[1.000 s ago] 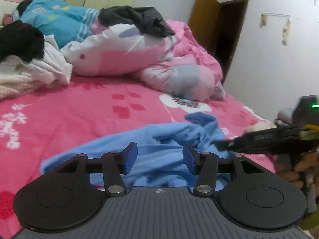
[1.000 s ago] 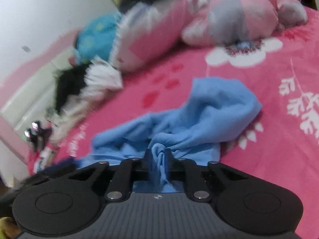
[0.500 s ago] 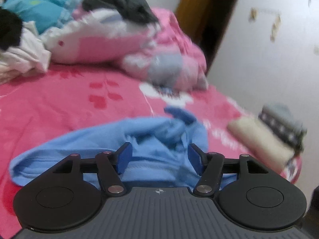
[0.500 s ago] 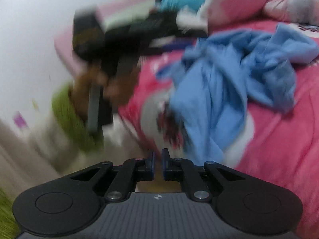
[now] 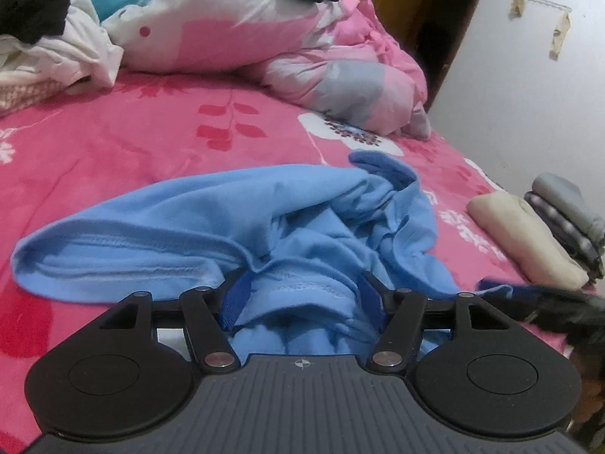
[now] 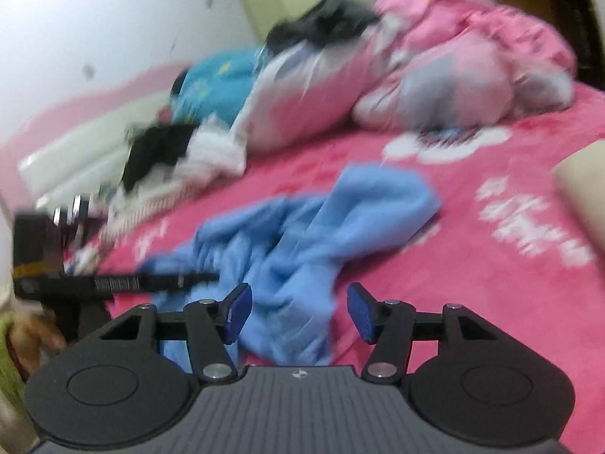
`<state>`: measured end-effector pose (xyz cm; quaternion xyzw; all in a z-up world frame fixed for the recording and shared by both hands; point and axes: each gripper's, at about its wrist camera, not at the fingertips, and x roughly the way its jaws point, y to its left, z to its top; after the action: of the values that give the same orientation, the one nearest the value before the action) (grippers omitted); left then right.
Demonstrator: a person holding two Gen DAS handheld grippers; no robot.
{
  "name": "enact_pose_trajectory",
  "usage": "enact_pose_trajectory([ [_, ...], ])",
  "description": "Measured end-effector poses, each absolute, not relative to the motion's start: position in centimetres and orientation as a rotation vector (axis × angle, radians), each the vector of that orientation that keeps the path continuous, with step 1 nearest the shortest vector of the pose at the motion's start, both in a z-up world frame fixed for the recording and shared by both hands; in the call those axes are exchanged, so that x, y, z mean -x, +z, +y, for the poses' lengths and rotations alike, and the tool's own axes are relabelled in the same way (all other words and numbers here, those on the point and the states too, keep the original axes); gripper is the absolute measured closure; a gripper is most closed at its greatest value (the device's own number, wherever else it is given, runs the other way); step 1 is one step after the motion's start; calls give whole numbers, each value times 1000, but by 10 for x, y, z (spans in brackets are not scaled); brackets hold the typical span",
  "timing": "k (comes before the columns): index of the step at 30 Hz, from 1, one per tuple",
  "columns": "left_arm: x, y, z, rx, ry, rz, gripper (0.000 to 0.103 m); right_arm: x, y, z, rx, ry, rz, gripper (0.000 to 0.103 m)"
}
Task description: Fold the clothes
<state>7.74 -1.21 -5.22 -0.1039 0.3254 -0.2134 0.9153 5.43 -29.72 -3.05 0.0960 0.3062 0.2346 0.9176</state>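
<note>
left gripper [image 5: 302,299]: wide, astride blue garment [image 5: 234,212] | right gripper [image 6: 298,312]: just opened, empty

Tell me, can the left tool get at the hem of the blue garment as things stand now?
Probably yes. The left tool stands open right at the blue garment, its stitched hem bunched between the blue pads; nothing lies in the way.

White wall [image 5: 529,87] at 2 o'clock; brown wooden doorway [image 5: 427,15] at 1 o'clock; bed in pink floral sheet [image 5: 113,143] fills centre.
</note>
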Motion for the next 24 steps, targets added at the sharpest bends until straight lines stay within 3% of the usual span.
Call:
enact_pose_trajectory([
  [2, -77, -52, -12, 206, -437, 669, 40, -56, -40, -290, -188, 408, 655, 93],
  [11, -72, -52, -14, 165, -426, 663, 40, -36, -13, -373, -479, 153, 491, 103],
  [18, -60, -26, -15, 70, -416, 604, 41, -27, -58, -410, -584, 19, 624, 103],
  [22, -73, 7, -24, 7, -450, 528, 40, -18, -53, -400, -534, 141, 552, 99],
  [24, -92, 15, -37, -28, -472, 537, 40, -21, -50, -388, -492, 208, 524, 81],
])
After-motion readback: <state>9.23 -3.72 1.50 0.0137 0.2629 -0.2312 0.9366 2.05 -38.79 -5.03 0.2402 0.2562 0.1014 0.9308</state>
